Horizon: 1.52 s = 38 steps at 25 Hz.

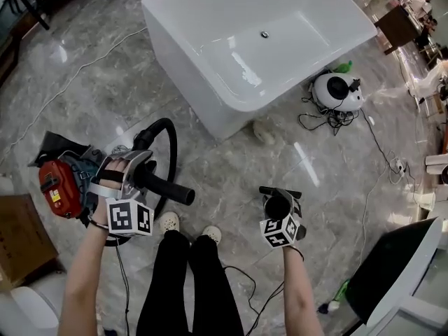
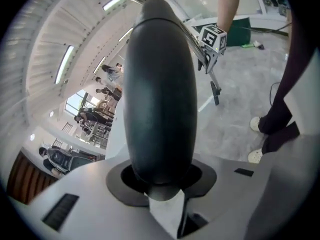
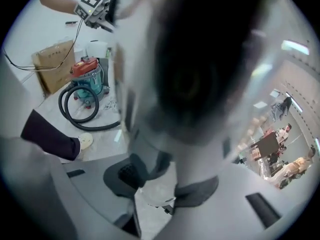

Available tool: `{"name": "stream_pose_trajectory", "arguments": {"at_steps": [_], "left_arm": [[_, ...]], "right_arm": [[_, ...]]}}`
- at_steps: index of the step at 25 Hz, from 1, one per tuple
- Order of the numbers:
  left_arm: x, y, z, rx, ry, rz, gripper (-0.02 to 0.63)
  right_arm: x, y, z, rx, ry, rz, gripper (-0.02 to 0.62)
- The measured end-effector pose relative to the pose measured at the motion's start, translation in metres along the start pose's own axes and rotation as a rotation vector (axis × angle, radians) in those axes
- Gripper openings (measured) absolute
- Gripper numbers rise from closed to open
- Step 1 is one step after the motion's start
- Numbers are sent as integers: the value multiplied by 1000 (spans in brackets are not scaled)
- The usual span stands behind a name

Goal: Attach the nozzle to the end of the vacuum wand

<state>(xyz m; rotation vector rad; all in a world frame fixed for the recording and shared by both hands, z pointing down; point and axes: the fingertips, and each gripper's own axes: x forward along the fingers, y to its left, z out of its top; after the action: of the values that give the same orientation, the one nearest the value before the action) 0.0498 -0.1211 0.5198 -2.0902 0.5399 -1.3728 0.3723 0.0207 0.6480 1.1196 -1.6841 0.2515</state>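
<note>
Stands on a grey marble floor [image 1: 231, 177] with a two-jaw gripper in each hand, seen from overhead. Clamps the black vacuum wand [image 1: 175, 190] in the left gripper [image 1: 145, 178], closed tight on the tube just past the bend where the black hose [image 1: 168, 135] joins. Holds that wand low at the left of the head view, free end aimed across toward the right gripper [image 1: 281, 201]. Pinches the black nozzle [image 1: 273, 206] in that right gripper, shut on its round dark body, with the flat head on the far side. Leaves bare floor between wand tip and nozzle: apart, not touching, not yet joined. Trails the hose in a loop back to a red-topped canister vacuum [image 1: 59, 186] at the far left, just beside a cardboard box [image 1: 21, 236]. Shows black trousers and pale shoes [image 1: 169, 222] between the two grippers. Takes in a white freestanding bathtub [image 1: 189, 82] beyond, and to its right a round white machine [image 1: 337, 93] amid tangled black cables. Fills the left gripper view with the wand's dark shaft seated between the jaws. Blurs the nozzle in the right gripper view into a dark mass lodged between the pads.
</note>
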Motion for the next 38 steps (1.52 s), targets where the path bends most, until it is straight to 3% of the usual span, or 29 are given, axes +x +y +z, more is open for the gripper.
{"name": "stream_pose_trajectory", "arguments": {"at_steps": [4,15,26,34,38], "left_arm": [[-3,8,3,136,67,13,135],[1,48,5,284,175,65,135],[1,58,6,381,206,64,137],[13,59,-3,533,263,56,137],[17,71,-4,609,285,94,137]], "right_arm": [[3,4,-23,-87,90,53,167],[7,41,-58,-292,216,182,167],[20,65,-69,-329,317,293,167],[22,77,-59,-359,338,353,167],[21,79,-63,-377,368,394,167]]}}
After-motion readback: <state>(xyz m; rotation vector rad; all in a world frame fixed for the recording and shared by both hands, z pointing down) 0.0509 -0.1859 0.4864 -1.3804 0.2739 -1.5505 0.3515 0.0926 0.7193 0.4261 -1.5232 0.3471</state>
